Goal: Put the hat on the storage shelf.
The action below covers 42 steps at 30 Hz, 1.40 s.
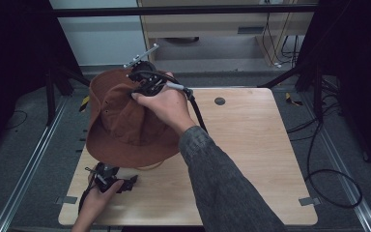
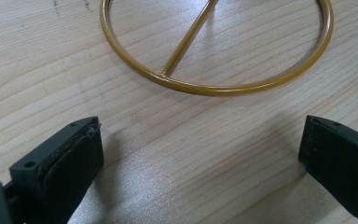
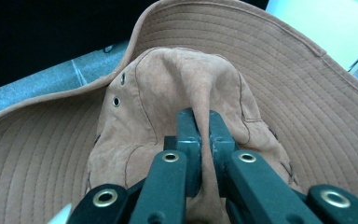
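A brown wide-brimmed hat (image 1: 125, 121) hangs over the table's left side, held by its crown. My right gripper (image 3: 204, 123) is shut on a pinched fold of the crown cloth of the hat (image 3: 168, 79); in the high view the right gripper (image 1: 142, 79) sits at the hat's top, a hand around it. Under the hat lies a yellow metal ring stand (image 2: 214, 86) with a crossbar, flat on the wood. My left gripper (image 2: 200, 154) rests low near the table's front left, jaws wide apart, nothing between them. The left gripper (image 1: 107, 176) lies just below the hat's brim.
The light wooden table (image 1: 251, 154) has a dark round grommet (image 1: 220, 101) near its far edge. Metal rails run along the floor on both sides, and black cables (image 1: 328, 169) loop on the grey floor at right. A dark frame and stands stand behind the table.
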### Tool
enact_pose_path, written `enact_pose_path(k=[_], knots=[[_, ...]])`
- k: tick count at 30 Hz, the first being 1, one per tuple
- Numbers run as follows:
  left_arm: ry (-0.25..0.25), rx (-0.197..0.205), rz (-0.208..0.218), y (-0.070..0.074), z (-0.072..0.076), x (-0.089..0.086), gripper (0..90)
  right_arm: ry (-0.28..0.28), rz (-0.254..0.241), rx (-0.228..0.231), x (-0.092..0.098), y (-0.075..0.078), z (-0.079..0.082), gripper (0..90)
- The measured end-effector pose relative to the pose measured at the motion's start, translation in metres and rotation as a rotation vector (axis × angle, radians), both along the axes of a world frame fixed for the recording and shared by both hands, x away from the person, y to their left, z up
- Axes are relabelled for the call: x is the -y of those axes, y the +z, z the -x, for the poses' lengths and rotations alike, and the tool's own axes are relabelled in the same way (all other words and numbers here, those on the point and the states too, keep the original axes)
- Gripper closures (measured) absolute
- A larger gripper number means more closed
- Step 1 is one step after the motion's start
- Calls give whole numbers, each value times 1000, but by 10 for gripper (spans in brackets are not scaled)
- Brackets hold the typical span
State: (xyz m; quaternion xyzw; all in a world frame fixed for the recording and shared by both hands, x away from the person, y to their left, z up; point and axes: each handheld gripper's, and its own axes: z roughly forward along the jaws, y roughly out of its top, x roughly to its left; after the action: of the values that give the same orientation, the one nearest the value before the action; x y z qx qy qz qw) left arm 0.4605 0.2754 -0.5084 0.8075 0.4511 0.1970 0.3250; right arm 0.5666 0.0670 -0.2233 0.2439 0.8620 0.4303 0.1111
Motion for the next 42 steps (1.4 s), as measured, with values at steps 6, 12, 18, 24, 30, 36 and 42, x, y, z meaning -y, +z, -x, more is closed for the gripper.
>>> enact_pose_path(k=[6,12,18,24,30,36,42], knots=[[5,5,7,0,0,0,0,-16,-8,-6,2,0,-3,876],[5,3,8,0,0,0,0,-7,-6,-12,2,-3,-3,847],[5,5,1,0,0,0,0,-15,-15,-19,2,-6,-3,767],[4,3,4,0,0,0,0,-24,-31,-22,4,-6,-5,698],[3,4,10,0,0,0,0,-7,-52,-14,11,-4,1,565],[-5,3,-4,0,0,-1,0,-15,-44,-14,16,-7,4,455],[1,4,5,0,-1,0,0,-15,-47,1,24,-3,12,363]])
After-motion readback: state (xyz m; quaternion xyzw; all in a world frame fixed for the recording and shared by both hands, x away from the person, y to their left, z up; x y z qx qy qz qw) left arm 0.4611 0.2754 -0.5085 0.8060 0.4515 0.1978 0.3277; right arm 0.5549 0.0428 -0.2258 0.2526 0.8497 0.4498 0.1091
